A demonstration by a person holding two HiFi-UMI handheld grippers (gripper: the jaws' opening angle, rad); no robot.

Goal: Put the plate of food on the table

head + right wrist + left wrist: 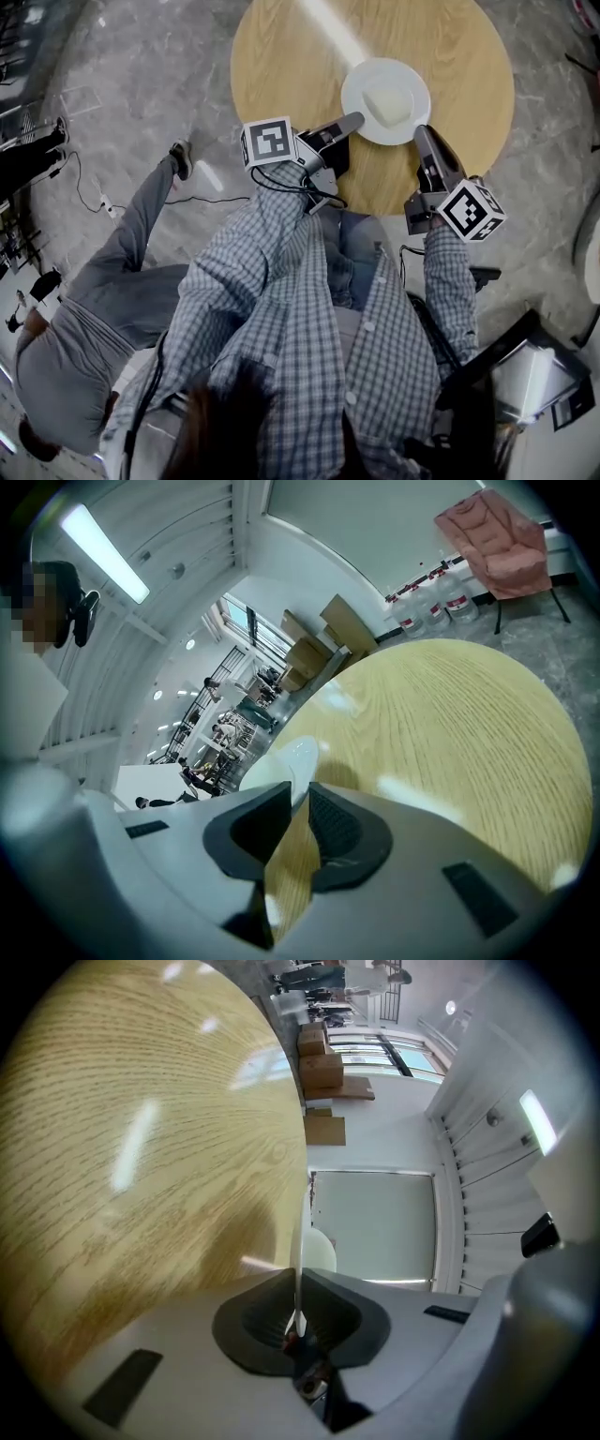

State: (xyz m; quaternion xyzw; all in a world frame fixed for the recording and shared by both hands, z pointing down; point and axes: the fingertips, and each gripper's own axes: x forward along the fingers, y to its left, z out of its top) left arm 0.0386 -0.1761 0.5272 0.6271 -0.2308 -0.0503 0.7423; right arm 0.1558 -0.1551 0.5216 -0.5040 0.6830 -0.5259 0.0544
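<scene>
The plate [358, 91] lies on the round tabletop [281, 56], towards its near edge, with the food [386, 99] in its middle; the left gripper [349, 120] meets its near-left rim and the right gripper [419, 133] its near-right rim, so the plate sits between the two. In the left gripper view the jaws are pressed together on the rim, which runs edge-on as a thin white line between the dark ribbed pads [328, 1321]. In the right gripper view the jaws stand a narrow gap apart, with wood grain showing through the gap; the rim lies right at the jaw tips, and I cannot tell whether the pads touch it.

The plate is round, white, smooth and glossy, with a shallow raised rim; the food is a pale, soft-edged lump, roughly wedge-shaped. The tabletop is light wood with fine straight grain and a bright streak of reflected light across it. Each gripper has a grey body and long tapering jaws; the left marker cube [269, 142] and the right marker cube [472, 211] are white with black squares. The person's checked shirt [281, 309] fills the lower middle; the floor [141, 75] is grey and marbled.
</scene>
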